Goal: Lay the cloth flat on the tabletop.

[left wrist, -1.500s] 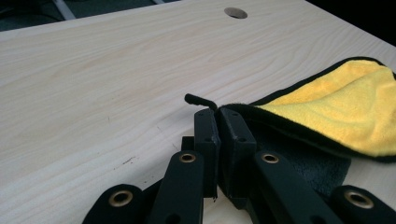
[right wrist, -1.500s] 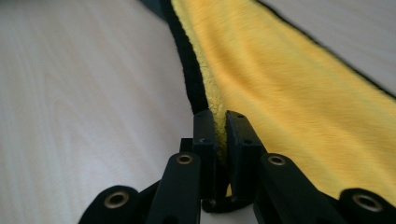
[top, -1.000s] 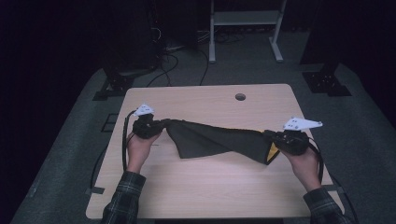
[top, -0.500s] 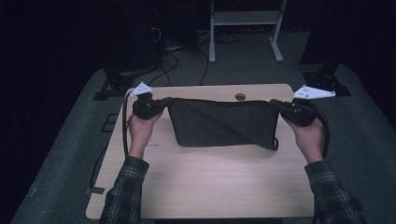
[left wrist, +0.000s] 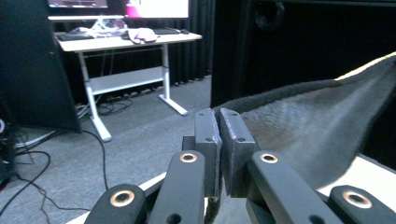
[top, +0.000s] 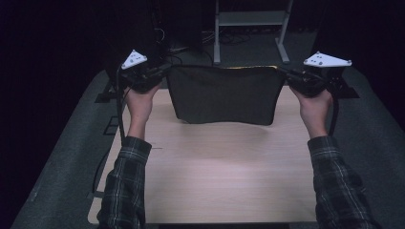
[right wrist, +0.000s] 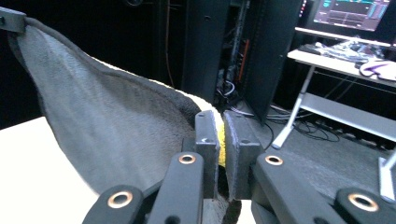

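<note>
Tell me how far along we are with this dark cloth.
Done: both top corners are gripped, the left gripper and right gripper shut on the dark cloth. In hand: it hangs stretched flat between them above the table. Left: laying it down or folding it.

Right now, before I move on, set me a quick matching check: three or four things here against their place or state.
Things:
1. left gripper
2. right gripper
3. dark grey towel
4. wooden table

States:
A. hangs spread out between both grippers
B. shut on the towel's corner at the left of the high view
C. lies below the towel, with a bare top in front of it
D. shut on the towel's corner at the right of the high view

Pairs: 1-B, 2-D, 3-A, 4-C
</note>
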{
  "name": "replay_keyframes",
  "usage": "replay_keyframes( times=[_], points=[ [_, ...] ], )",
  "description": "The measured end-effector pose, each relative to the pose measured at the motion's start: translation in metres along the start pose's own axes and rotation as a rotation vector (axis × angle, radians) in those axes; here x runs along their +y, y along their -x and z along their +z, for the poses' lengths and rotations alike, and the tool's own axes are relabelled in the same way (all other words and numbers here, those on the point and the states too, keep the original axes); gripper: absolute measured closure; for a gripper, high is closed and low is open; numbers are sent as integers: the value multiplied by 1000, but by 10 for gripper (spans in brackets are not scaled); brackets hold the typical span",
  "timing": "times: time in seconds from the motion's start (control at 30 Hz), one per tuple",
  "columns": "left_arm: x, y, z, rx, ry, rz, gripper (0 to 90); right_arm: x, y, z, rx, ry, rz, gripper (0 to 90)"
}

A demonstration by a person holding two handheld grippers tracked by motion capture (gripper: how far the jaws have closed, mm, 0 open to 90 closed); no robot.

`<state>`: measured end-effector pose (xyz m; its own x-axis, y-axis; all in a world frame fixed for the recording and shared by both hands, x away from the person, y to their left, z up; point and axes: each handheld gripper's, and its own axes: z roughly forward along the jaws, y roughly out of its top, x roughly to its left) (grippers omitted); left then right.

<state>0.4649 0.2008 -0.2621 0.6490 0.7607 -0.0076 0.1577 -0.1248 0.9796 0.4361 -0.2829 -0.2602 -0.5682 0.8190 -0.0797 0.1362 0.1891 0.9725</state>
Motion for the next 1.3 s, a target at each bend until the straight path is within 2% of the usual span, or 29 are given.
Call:
replay_keyframes(
  times=[0.03, 0.1, 0.13, 0.17, 0.23, 0.3, 0.33, 0.37, 0.4, 0.43, 0.47, 0.5, 0.53, 0.57, 0.63, 0.7, 0.8, 0.9, 0.93, 0.97, 1.07, 1.3],
  points=[
    [-4, 1, -1, -6, -4, 1, 861, -5, -2, -2, 11, -3, 1, 840],
    [-18, 4, -5, -31, -14, -25, 861, -15, -4, -3, 29, -23, 9, 839],
    [-30, 8, -8, -45, -34, -33, 861, -31, -7, -3, 55, -46, 16, 839],
    [-30, 8, -8, -45, -34, -33, 861, -31, -7, -3, 55, -46, 16, 839],
    [-47, 14, -14, -65, -69, -29, 861, -53, -13, -5, 88, -96, 25, 839],
    [-51, 16, -17, -76, -77, -36, 860, -60, -16, -6, 99, -107, 24, 838],
    [-59, 21, -23, -96, -88, -41, 860, -72, -21, -9, 117, -127, 25, 838],
    [-59, 21, -23, -96, -88, -41, 860, -72, -21, -9, 117, -127, 25, 838],
    [-67, 26, -29, -114, -88, -45, 860, -81, -24, -14, 137, -140, 37, 837],
    [-67, 26, -29, -114, -88, -45, 860, -86, -26, -16, 146, -141, 41, 838],
    [-74, 31, -35, -131, -91, -51, 860, -90, -27, -18, 153, -143, 47, 837],
    [-74, 31, -35, -131, -91, -51, 860, -93, -29, -21, 163, -148, 49, 837],
    [-82, 36, -40, -156, -97, -66, 860, -97, -31, -23, 172, -155, 50, 837],
    [-82, 36, -40, -156, -97, -66, 860, -97, -31, -23, 172, -155, 50, 837],
    [-89, 40, -45, -166, -117, -65, 860, -104, -34, -30, 185, -177, 41, 837],
    [-101, 43, -51, -190, -137, -87, 860, -109, -36, -35, 196, -187, 45, 837],
    [-108, 46, -55, -199, -160, -88, 860, -113, -38, -40, 205, -197, 50, 837],
    [-117, 50, -61, -214, -188, -95, 859, -122, -41, -48, 223, -204, 68, 837],
    [-124, 53, -65, -222, -213, -95, 859, -130, -44, -52, 236, -209, 78, 837],
    [-124, 53, -65, -222, -213, -95, 859, -130, -44, -52, 236, -209, 78, 837],
    [-135, 59, -70, -233, -252, -88, 859, -142, -50, -57, 259, -257, 78, 837],
    [-154, 67, -81, -252, -294, -107, 859, -156, -60, -66, 292, -301, 81, 837]
  ],
)
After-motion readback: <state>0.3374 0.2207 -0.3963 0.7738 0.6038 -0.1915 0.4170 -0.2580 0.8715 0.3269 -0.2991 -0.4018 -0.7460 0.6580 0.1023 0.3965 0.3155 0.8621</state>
